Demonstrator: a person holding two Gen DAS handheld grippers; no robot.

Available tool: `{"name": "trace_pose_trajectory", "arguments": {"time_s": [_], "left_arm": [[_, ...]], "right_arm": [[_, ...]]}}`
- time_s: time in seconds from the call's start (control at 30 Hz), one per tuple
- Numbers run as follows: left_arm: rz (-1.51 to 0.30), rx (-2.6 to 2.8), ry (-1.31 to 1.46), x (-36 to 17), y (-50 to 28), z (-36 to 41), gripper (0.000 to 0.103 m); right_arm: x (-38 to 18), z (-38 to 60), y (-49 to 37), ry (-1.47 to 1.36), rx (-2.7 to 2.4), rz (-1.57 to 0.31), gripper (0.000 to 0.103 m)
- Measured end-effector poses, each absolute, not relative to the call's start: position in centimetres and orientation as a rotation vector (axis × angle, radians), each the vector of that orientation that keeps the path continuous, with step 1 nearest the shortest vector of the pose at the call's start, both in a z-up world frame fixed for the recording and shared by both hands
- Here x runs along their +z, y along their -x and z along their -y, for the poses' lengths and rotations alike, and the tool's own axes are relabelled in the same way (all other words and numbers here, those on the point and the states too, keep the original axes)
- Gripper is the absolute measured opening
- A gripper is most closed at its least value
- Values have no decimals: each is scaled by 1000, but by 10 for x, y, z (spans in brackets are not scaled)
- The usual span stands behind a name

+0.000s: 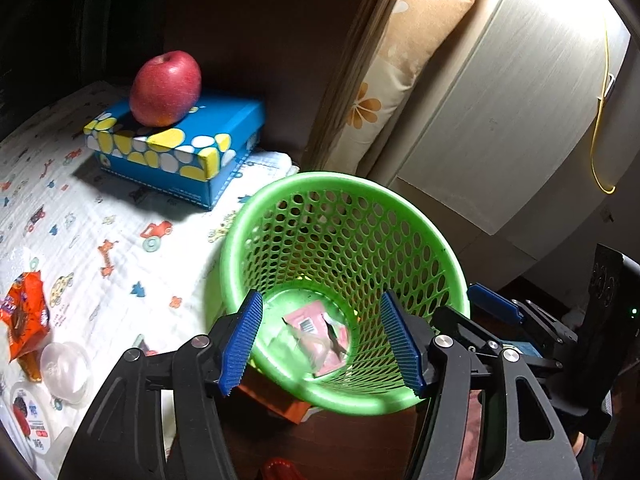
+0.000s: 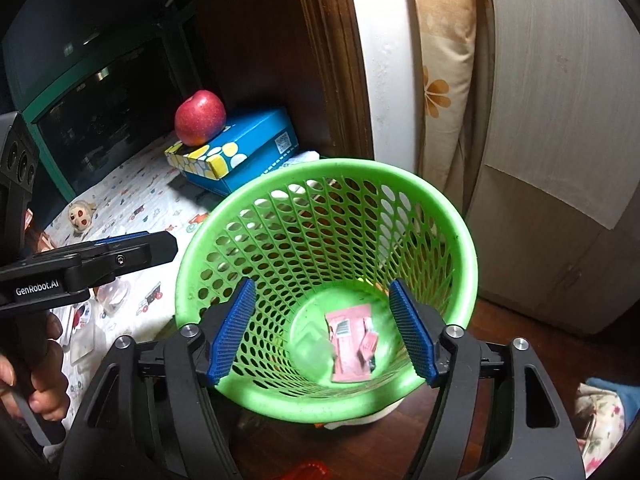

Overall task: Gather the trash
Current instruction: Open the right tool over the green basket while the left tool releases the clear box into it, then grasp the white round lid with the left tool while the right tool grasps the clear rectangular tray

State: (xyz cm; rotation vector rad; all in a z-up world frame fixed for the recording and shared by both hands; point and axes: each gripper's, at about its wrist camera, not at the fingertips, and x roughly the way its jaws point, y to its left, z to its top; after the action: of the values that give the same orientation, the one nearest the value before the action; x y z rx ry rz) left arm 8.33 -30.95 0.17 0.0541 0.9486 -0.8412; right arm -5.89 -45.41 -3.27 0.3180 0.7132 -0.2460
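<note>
Wrapper (image 1: 25, 320) on bed (image 1: 120, 208): light, crinkly, pinch its edge; bin (image 1: 344, 292) holds pink packets (image 2: 352, 344); left tool (image 1: 320, 340) and right tool (image 2: 320, 330) both spread, empty.

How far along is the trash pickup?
Done: pink wrappers lie at the bottom of the green basket. In hand: nothing; left gripper and right gripper are both open above it. Left: orange snack bag and clear plastic cup on the cloth.

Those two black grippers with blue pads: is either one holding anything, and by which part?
Nothing is held. The left gripper and right gripper are both open above the green perforated plastic basket, fingers empty.
</note>
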Motion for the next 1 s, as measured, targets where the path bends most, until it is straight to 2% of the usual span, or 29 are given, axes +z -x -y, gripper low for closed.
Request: {"name": "trace_pose_trajectory", "arguments": {"time_s": [0.43, 0.63, 0.67, 0.83, 1.0], "left_arm": [[-909, -568, 13, 8, -95, 188, 71], [-903, -407, 37, -1, -100, 118, 79], [-901, -372, 35, -2, -101, 106, 83], [-925, -247, 56, -20, -105, 49, 84], [-974, -142, 117, -43, -108, -3, 92]], "right_arm": [[-21, 397, 38, -263, -123, -698, 79], [-20, 364, 24, -236, -53, -711, 81], [-20, 358, 21, -231, -38, -712, 82], [-18, 329, 10, -203, 21, -720, 85], [-20, 301, 2, -174, 82, -732, 89]]}}
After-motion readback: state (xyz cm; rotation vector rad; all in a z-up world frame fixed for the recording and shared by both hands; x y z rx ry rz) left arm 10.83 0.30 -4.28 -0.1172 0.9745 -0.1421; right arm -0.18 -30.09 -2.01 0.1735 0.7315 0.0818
